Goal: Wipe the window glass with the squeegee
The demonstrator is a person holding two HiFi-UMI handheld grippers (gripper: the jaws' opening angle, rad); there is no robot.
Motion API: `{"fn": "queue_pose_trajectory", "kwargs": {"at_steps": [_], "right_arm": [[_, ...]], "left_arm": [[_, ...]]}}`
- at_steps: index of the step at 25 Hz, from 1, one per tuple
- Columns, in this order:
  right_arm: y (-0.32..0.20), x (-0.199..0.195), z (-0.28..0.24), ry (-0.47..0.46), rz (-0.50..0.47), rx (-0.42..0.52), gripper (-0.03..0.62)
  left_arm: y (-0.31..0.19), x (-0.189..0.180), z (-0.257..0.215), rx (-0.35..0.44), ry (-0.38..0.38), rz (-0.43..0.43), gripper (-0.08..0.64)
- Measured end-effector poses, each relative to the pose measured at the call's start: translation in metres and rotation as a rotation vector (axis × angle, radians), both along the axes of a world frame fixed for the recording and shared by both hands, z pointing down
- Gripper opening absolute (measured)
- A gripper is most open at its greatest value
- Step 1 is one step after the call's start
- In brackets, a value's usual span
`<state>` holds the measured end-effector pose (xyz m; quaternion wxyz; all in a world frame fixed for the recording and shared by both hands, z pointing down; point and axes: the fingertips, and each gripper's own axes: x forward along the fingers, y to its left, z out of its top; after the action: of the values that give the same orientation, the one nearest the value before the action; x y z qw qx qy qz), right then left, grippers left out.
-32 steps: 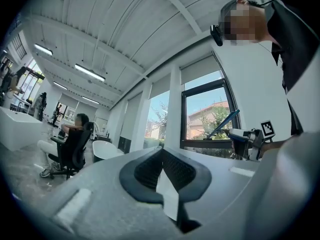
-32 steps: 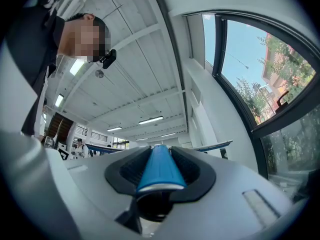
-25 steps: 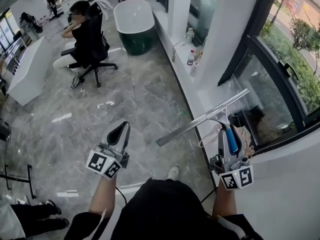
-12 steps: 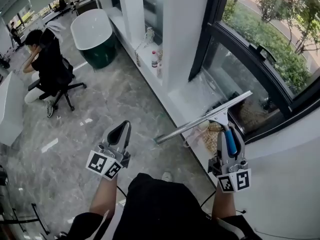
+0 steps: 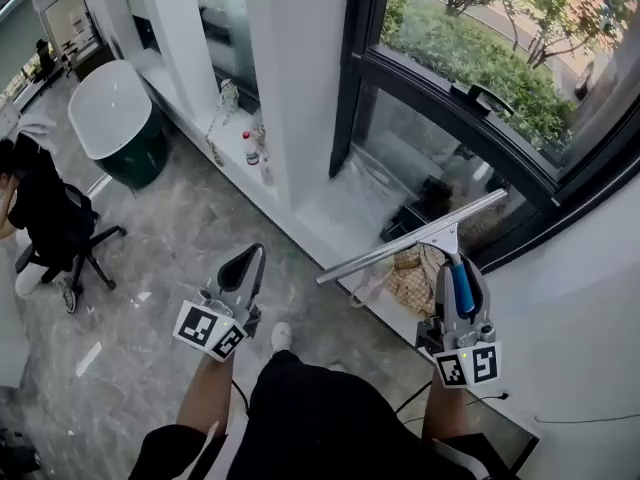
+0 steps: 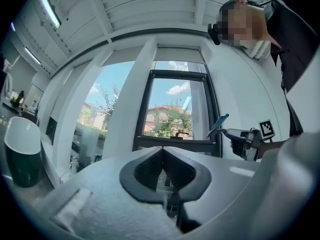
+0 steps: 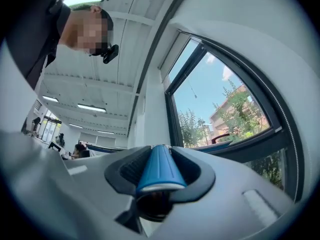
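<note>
The squeegee (image 5: 410,240) has its blue handle pinched between the jaws of the right gripper (image 5: 458,270), and its long blade slants up to the right, low before the window (image 5: 405,153). The left gripper (image 5: 245,265) hangs over the floor (image 5: 170,248) well to the left, jaws pressed together on nothing.

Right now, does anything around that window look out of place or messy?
Only small things. What looks like a tan woven bag lies slumped on the ledge below the window glass. The squeegee, held in the right gripper, hangs clear of the glass. Nothing looks spilled or broken.
</note>
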<state>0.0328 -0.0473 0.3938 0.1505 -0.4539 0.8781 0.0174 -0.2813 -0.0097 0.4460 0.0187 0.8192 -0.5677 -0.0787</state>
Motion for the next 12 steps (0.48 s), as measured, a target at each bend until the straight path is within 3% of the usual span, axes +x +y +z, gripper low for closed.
{"fn": "queue_pose_trajectory", "kwargs": {"at_steps": [12], "right_arm": [[-0.038,-0.012,-0.012,-0.001,0.317,0.033,0.132]], "left_arm": [[-0.119,-0.026,-0.006,0.026,-0.003,0.272,0.0]]}}
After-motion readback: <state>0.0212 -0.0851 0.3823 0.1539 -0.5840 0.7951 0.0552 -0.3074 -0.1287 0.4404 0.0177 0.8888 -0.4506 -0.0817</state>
